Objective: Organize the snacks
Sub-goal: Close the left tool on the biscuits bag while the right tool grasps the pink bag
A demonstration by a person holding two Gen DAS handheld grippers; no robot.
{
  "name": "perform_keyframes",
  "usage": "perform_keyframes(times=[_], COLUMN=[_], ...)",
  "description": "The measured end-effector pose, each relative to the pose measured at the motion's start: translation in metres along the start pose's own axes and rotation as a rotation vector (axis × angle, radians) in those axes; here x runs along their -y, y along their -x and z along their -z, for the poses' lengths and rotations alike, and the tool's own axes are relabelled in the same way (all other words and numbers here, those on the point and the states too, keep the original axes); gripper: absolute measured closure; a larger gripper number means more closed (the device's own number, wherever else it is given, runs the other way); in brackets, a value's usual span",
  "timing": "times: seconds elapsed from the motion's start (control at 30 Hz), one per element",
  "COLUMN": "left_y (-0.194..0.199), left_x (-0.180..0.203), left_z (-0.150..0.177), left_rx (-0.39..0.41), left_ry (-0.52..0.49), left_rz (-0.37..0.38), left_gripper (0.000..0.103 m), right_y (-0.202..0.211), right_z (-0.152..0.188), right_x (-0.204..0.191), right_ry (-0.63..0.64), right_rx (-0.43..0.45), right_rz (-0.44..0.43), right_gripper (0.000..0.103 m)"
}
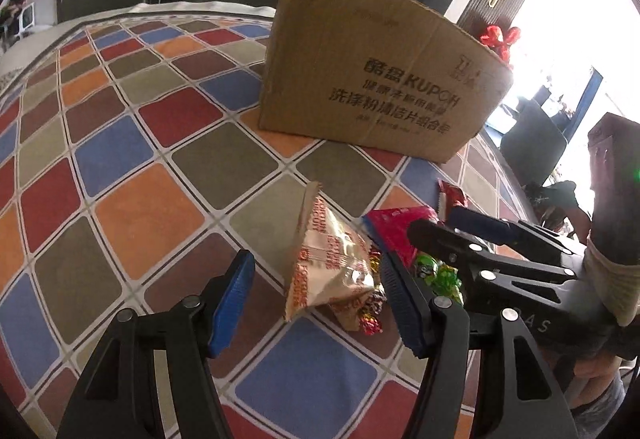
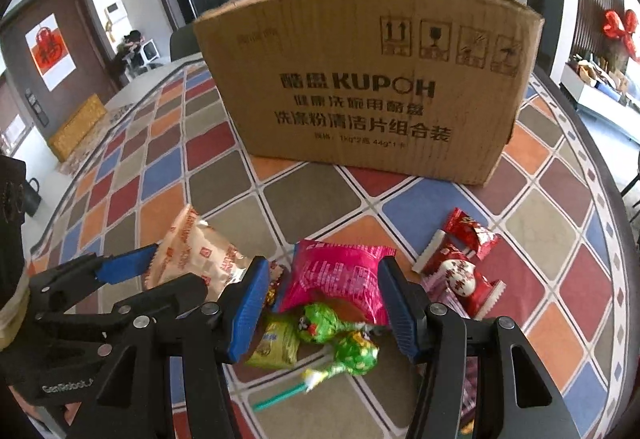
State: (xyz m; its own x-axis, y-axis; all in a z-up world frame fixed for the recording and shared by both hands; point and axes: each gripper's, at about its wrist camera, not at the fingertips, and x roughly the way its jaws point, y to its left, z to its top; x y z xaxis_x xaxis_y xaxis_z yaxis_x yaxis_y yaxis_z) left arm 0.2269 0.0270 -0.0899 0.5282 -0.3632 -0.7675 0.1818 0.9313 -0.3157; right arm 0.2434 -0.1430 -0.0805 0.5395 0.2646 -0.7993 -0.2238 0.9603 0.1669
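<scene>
Both grippers — left (image 1: 316, 303), right (image 2: 320, 303) — hang spread over the snacks (image 2: 336, 275); nothing pinched; box (image 2: 368, 87) behind.

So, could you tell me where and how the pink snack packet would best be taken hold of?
Probably across its puffy middle, coming down from above and the near side. The pink snack packet lies flat on the tablecloth, already between the open right tongs, so its two side edges face the pads. The green lollipops overlap its near edge, so staying further up the packet should avoid catching them.
</scene>
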Motion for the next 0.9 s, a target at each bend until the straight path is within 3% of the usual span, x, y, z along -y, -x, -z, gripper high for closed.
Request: perform_keyframes(times=[0.63, 0.7, 0.77, 0.9], left_y=[-0.020, -0.019, -0.018, -0.012], left_x=[0.002, 0.001, 0.002, 0.003], left_z=[0.000, 0.000, 0.000, -0.001], left_rx=[-0.037, -0.036, -0.033, -0.018], left_ry=[0.021, 0.025, 0.025, 0.019], left_rz=[0.042, 0.046, 0.039, 0.027], left_gripper=[0.060, 0.064, 0.064, 0.064], right_y=[-0.028, -0.028, -0.027, -0.025], right_z=[0.002, 0.003, 0.004, 0.005], right_x=[0.007, 0.006, 0.003, 0.002], right_ry=[-0.016, -0.004, 0.001, -0.005], right_rx=[-0.050, -0.048, -0.047, -0.040], right_rz=[-0.011, -0.006, -0.013, -0.028], right_gripper=[0.046, 0.047, 0.055, 0.057])
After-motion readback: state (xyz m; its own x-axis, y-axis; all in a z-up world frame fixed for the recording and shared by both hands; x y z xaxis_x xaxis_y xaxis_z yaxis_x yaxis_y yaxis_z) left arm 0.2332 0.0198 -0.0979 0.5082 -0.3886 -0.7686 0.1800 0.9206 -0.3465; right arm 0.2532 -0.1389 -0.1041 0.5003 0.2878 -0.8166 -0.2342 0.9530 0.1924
